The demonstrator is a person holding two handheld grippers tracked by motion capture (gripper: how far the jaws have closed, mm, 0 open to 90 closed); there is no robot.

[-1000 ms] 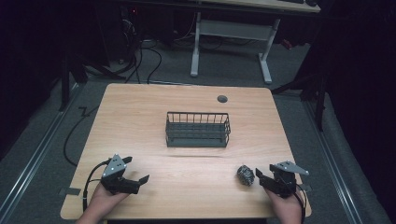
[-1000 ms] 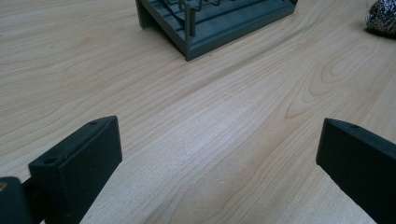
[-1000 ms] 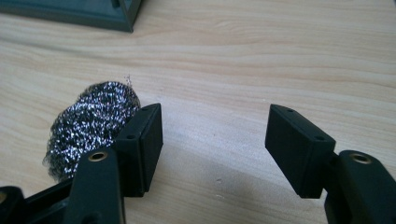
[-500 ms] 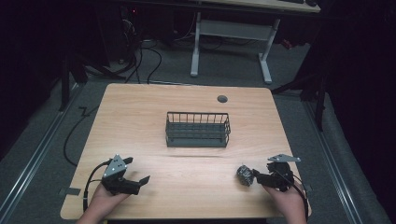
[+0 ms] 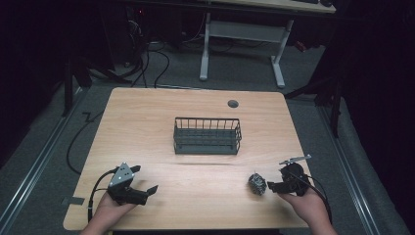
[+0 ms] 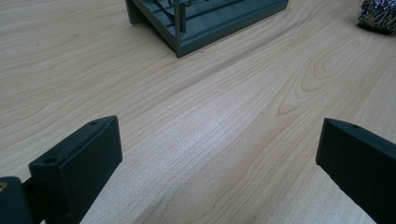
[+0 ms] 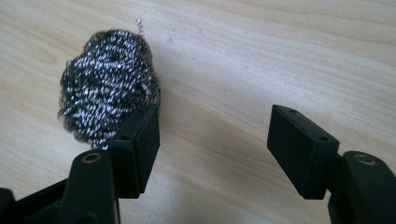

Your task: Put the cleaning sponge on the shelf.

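A pale wood-grain table [image 5: 147, 122] carries a dark wire basket [image 5: 207, 135] with thin upright bars at the centre of the high view, and a tangled, glinting steel-wool scourer [image 5: 257, 183] at lower right. The right gripper [image 5: 272, 186], jaws spread wide and empty, sits just beside the scourer; in the right gripper view the ball [image 7: 107, 88] lies outside one jaw. Since a second ago it has rolled onto its side and edged nearer. The left gripper [image 5: 147, 188], also wide, rests at lower left, with bare tabletop ahead toward the basket [image 6: 205, 21].
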